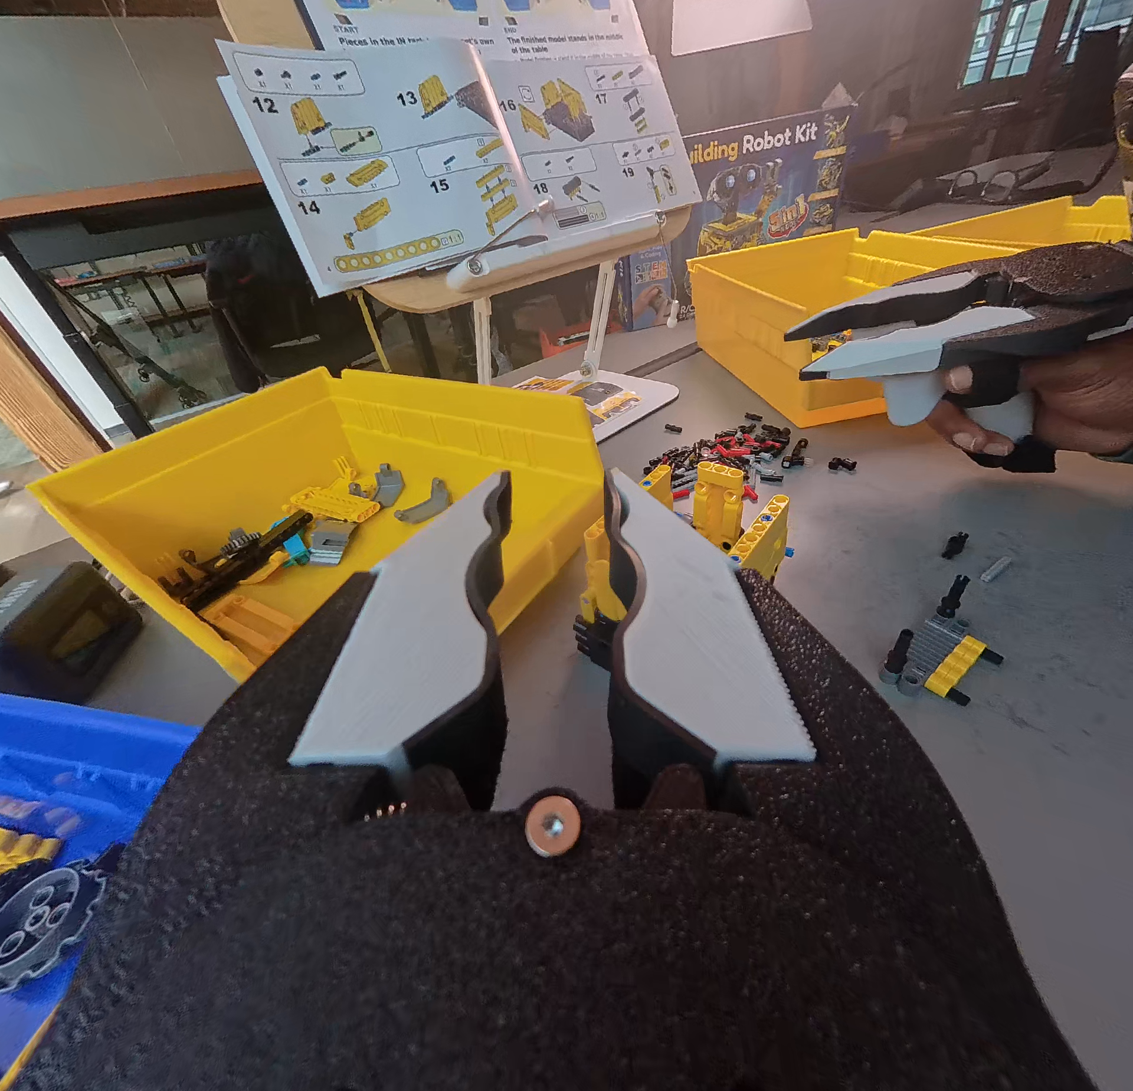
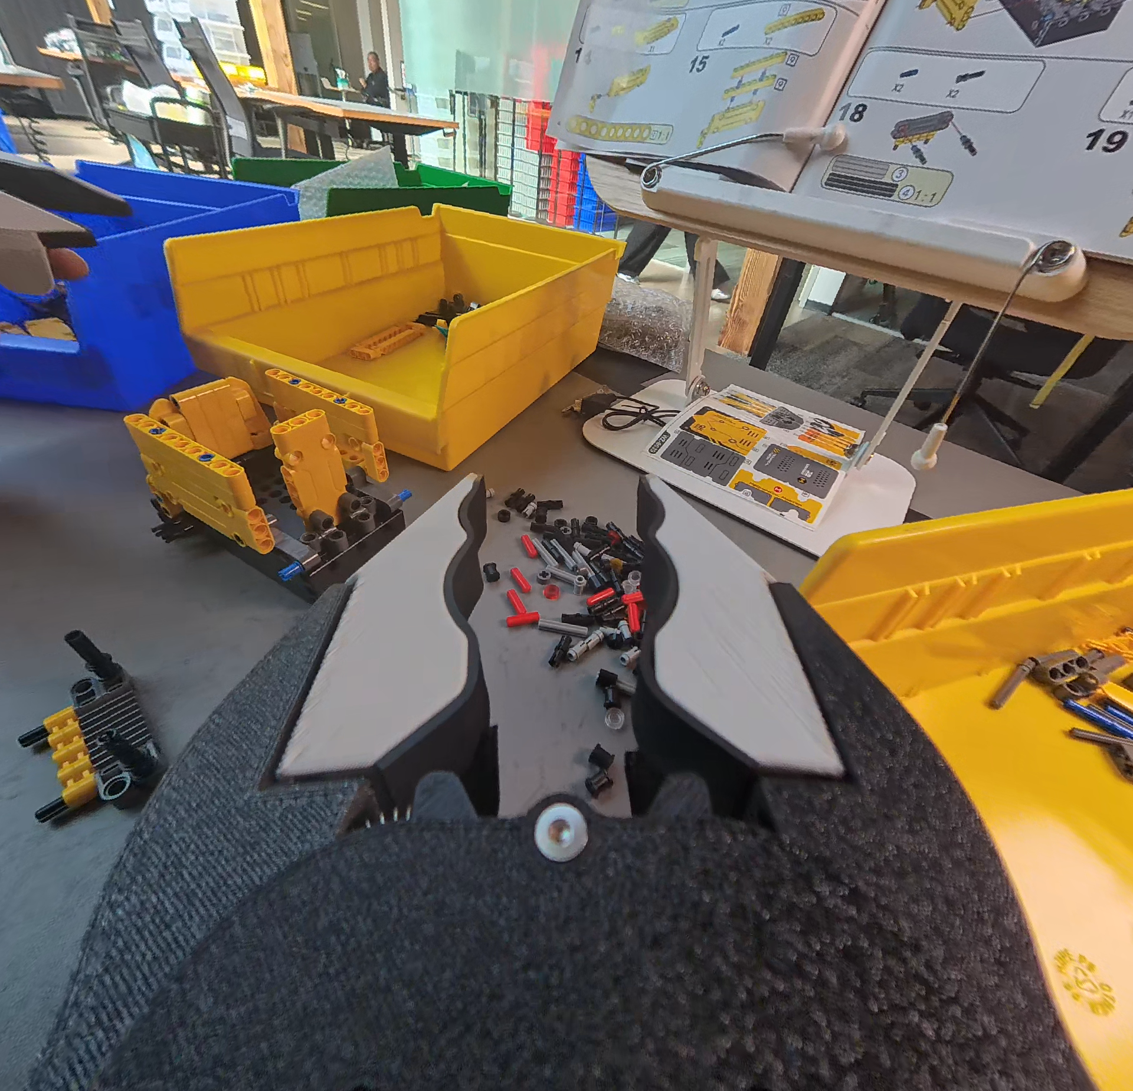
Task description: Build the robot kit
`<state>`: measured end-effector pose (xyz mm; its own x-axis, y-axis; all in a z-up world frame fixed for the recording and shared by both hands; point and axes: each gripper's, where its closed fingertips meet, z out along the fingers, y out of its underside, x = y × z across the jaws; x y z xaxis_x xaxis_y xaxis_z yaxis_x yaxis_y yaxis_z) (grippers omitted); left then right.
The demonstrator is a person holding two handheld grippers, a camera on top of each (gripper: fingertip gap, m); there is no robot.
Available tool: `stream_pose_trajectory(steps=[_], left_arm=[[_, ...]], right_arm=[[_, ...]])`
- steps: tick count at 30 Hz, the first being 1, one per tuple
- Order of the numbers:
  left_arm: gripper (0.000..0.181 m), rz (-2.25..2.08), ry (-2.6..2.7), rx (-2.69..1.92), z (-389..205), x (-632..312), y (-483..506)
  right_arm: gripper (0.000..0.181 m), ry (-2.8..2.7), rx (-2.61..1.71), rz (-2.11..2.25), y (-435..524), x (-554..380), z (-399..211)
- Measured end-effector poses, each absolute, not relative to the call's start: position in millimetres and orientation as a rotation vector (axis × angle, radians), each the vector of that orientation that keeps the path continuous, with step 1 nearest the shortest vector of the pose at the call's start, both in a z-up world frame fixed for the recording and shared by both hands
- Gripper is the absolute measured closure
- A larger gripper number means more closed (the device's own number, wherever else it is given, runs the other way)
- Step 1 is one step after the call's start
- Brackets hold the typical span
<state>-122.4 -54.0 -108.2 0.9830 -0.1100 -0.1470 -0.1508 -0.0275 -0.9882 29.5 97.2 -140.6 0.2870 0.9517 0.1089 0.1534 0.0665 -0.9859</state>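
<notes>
Left gripper (image 1: pixel 558 497): fingers parted, nothing held, hovering over the near corner of a yellow bin (image 1: pixel 466 424) of loose parts.

Right gripper (image 2: pixel 558 491): fingers wide apart, empty, above the pile of small pins (image 2: pixel 582 577) on the counter (image 2: pixel 184 620).

Yellow-and-black partial model (image 2: pixel 263 479) stands just left of the pile. Small grey-and-yellow subassembly (image 2: pixel 92 736) lies apart, unattached. Instruction booklet (image 1: pixel 429 154) open on its stand.
</notes>
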Motion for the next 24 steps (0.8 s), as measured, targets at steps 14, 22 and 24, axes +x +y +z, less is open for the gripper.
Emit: stream_pose_trajectory(steps=[14, 22, 24], left_arm=[[0.138, 0.608, -0.193, -1.805, -35, -309, -179], [0.139, 0.299, -0.115, -2.496, -116, -401, -163], [0.141, 0.244, -0.101, -2.647, -146, -419, -153]], right_arm=[[0.133, -1.109, -1.371, 0.854, 97, 31, -137], [0.134, -1.113, -1.367, 0.842, 95, 30, -137], [0.134, -1.102, -1.366, 0.835, 97, 32, -135]])
